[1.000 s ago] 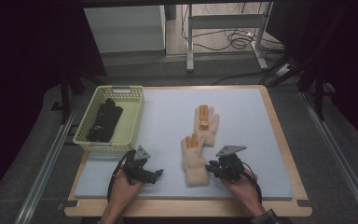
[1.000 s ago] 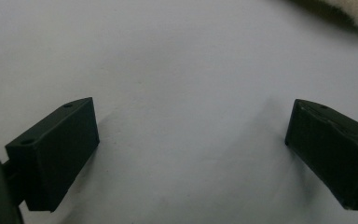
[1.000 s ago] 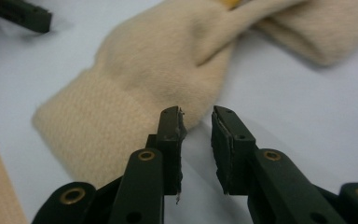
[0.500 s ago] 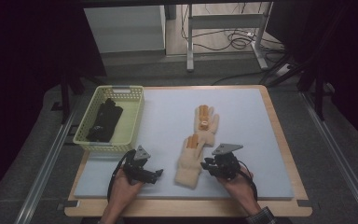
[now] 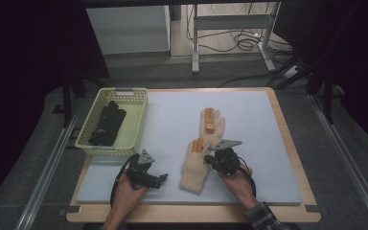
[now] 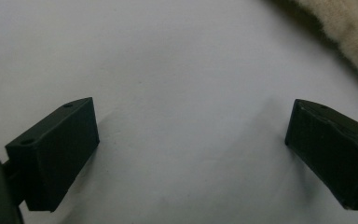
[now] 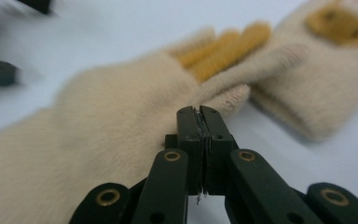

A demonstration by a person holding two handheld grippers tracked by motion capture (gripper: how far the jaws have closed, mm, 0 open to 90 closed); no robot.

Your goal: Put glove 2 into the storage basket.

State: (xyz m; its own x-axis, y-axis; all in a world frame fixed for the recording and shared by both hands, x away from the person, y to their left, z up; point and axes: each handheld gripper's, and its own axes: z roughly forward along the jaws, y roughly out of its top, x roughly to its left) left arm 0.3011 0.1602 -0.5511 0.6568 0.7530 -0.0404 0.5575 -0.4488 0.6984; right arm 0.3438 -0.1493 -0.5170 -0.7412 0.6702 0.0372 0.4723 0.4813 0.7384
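Lifting the near glove [image 5: 195, 165] cleanly called for a slow, steady pull. The right claw [image 7: 198, 122], whose jaws had just closed, sat pressed together at the glove's edge, seemingly pinching a thin fold. That glove lay on the bench [image 5: 172, 115], just beside the spread, empty left claw [image 6: 191, 154].

No writing can be read — no labels, brands or numbers.
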